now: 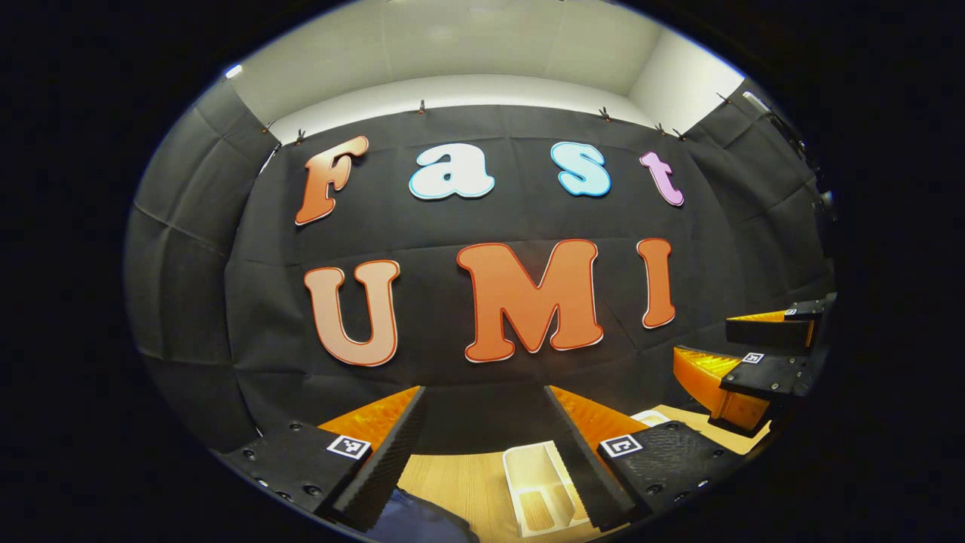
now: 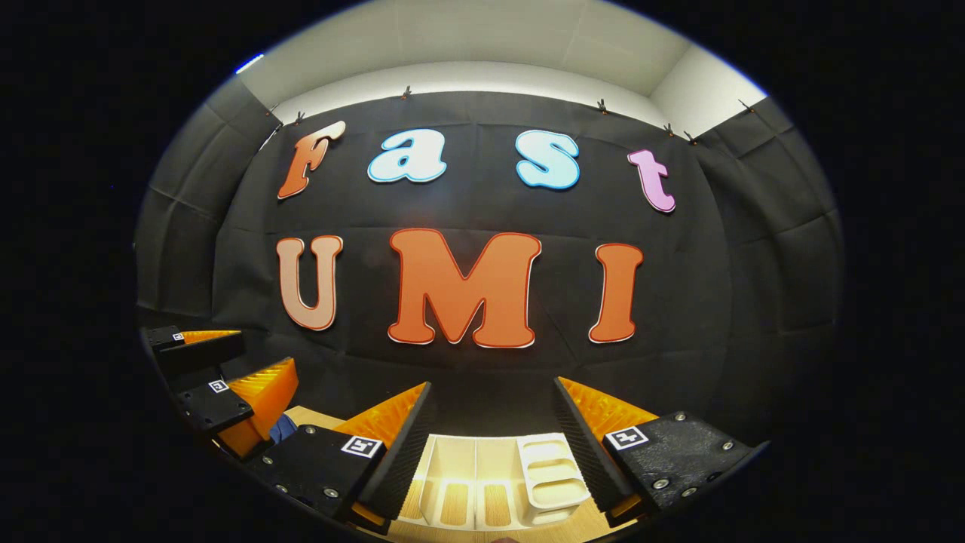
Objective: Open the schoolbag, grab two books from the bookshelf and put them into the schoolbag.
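Left gripper view: left tool (image 1: pixel 482 445) gapes wide w/ nothing between its fingers, hanging above the table (image 1: pixel 460 483); the white bookshelf (image 1: pixel 539 486) sits just below it, schoolbag's dark blue corner (image 1: pixel 422 524) beside that shelf. Right tool (image 2: pixel 490 445) is likewise spread and empty over the bookshelf (image 2: pixel 490 483). Risk (my guess): no books are visible, and both tools crowd the shelf, so they could clash or knock it.

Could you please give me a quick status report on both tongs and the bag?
Left tongs open, empty. Right tongs open, empty, above white slotted plastic bookshelf. Dark blue fabric schoolbag barely visible below left tongs; nothing blocking.
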Demonstrator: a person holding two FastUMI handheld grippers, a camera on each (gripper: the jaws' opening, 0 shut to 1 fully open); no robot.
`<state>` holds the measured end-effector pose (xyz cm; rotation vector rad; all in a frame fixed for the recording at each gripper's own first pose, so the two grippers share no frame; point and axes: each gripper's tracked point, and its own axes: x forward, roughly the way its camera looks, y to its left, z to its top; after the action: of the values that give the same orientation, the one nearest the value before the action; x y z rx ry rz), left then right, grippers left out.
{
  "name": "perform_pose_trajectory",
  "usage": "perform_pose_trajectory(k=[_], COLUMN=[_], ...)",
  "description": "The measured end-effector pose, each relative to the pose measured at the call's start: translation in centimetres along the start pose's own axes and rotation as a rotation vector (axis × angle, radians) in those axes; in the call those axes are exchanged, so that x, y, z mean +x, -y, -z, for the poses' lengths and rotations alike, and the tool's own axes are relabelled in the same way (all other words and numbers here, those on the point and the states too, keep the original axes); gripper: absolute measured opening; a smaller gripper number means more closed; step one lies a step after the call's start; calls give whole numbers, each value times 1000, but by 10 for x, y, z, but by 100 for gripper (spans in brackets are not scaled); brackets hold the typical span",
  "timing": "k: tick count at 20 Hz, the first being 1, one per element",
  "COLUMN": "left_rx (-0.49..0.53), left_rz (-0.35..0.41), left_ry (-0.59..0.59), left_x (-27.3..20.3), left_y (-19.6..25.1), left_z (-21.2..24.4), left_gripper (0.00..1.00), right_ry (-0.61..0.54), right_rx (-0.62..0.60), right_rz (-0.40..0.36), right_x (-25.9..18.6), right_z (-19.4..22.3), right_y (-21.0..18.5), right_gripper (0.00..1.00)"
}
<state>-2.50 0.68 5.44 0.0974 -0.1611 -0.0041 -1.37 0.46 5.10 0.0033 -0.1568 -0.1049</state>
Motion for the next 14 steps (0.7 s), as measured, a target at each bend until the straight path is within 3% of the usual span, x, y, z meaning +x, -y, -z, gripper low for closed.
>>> perform_pose_trajectory(k=[14], left_rx=[11], left_rz=[0], left_ry=[-7], left_x=[-1], left_y=[1], left_z=[1], left_gripper=[96], right_ry=[-8], right_rx=[-8], right_rz=[14], right_x=[-4], right_z=[3], right_y=[4], right_gripper=[92])
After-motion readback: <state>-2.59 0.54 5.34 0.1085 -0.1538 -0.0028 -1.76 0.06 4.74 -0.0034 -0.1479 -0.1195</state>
